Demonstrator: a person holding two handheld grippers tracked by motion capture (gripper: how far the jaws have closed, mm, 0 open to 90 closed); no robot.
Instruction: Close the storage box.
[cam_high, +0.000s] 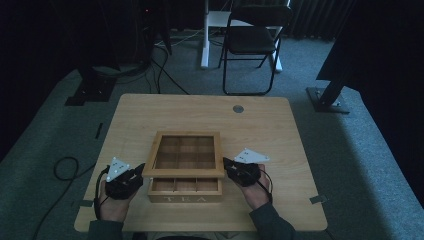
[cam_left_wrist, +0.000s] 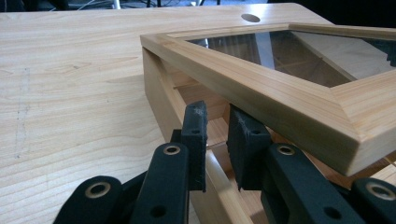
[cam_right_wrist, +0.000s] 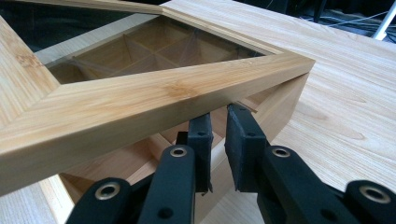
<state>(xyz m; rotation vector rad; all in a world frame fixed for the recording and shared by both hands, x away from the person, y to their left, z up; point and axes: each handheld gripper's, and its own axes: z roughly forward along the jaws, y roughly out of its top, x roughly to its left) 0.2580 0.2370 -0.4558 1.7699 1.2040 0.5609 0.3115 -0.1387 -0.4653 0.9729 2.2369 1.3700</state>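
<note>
Your left tool (cam_high: 136, 172) and right tool (cam_high: 229, 166), both closed and empty, are propping the glass lid (cam_high: 185, 154); the tea box (cam_high: 185, 191) is facing you, long axis crosswise.

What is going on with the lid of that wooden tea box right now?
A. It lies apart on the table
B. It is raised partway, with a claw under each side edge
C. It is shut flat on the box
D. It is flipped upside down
B: the lid sits tilted above the box, and the left claw and right claw each reach under a side edge.
</note>
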